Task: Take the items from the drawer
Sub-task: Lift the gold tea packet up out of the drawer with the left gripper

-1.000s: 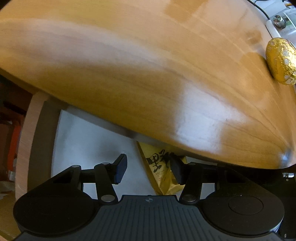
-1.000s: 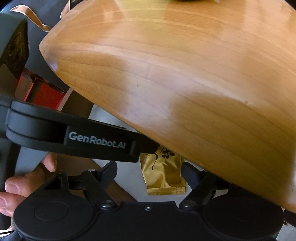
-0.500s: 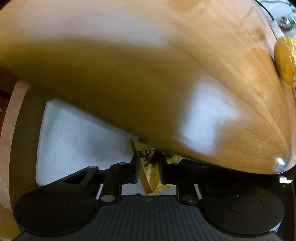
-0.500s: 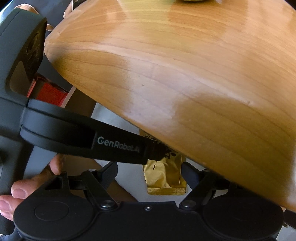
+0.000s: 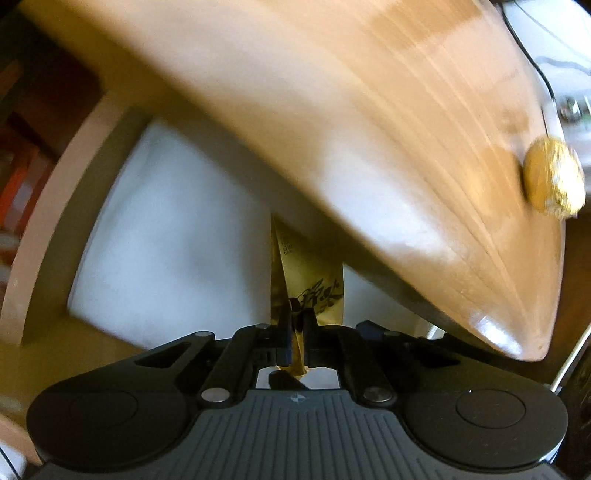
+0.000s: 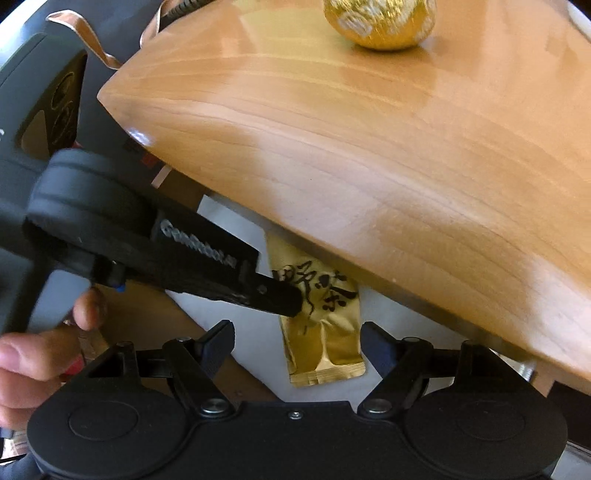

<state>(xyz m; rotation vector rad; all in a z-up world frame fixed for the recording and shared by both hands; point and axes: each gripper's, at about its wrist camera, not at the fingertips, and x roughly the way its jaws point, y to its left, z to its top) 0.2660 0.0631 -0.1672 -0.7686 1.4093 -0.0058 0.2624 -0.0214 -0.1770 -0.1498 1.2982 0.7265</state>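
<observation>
A gold foil tea sachet is pinched in the left gripper above the open drawer, under the lip of a wooden tabletop.

The tabletop [image 6: 369,166] looms ahead of both grippers, the white-lined drawer [image 5: 166,229] beneath them. A gold foil-wrapped ball [image 6: 380,22] sits far ahead on the wood. The left gripper [image 5: 297,332], its jaws having just closed, presses together on the sachet [image 6: 325,332] near its upper half. The right gripper [image 6: 297,341] stands spread, the sachet's lower end between its fingers, untouched. The pouch looks light, thin and crinkly, likely slippery; a flat sealed edge seems the safest hold.
</observation>
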